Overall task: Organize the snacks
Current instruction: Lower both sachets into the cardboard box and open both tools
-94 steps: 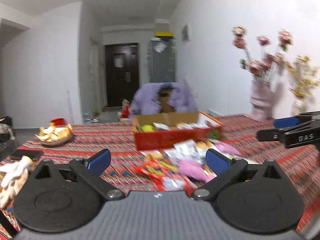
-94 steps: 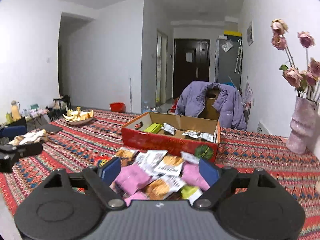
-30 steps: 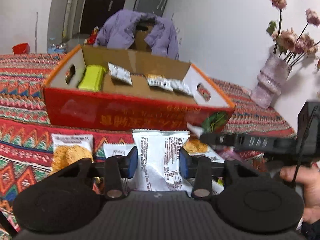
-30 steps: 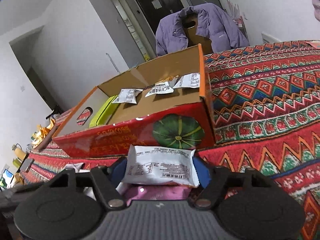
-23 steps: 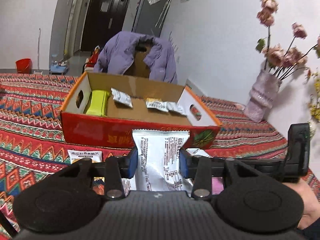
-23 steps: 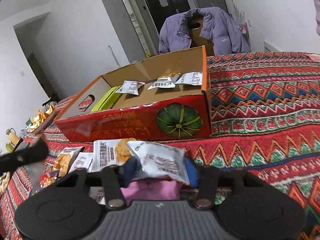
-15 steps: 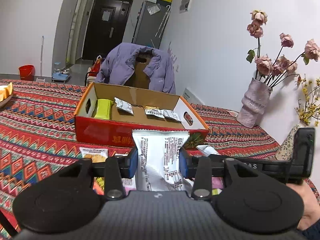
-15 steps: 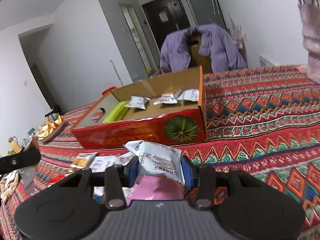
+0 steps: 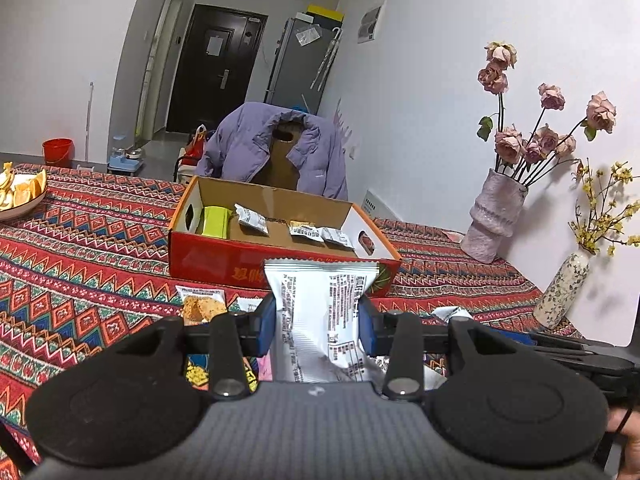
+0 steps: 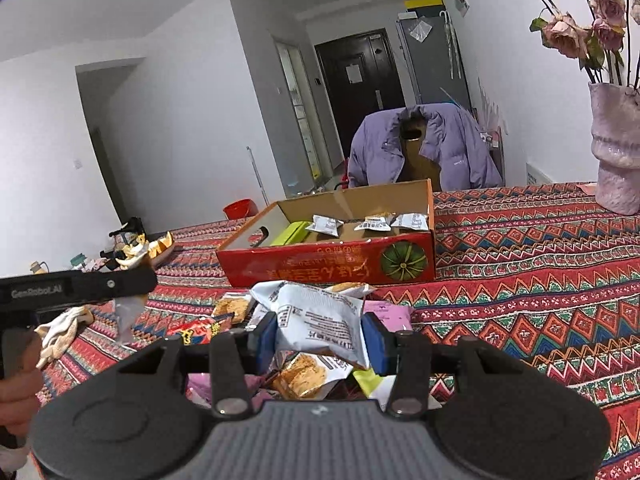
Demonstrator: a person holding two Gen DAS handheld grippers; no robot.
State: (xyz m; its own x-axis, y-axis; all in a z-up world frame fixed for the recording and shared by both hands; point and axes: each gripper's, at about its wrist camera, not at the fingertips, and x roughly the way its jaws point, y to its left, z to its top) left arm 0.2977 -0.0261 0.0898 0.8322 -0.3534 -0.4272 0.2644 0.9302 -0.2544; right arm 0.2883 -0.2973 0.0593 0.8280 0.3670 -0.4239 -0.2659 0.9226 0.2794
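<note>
Clamping a crinkly white foil snack packet (image 9: pixel 320 316) in the left gripper (image 9: pixel 318 326) and another (image 10: pixel 320 326) in the right gripper (image 10: pixel 322 336), jaws nearly closed, short of the far red cardboard box (image 9: pixel 224 260); slippery foil could slide out and drop on the tabletop (image 10: pixel 520 272)

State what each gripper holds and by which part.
Left gripper: white snack packet, pinched across its side edges. Right gripper: another white packet, also by its sides.

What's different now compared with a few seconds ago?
Both grippers went from open and empty to holding: the left gripper and the right gripper, jaws just closed, each lifted a white packet off the pile. The red box stayed put.
</note>
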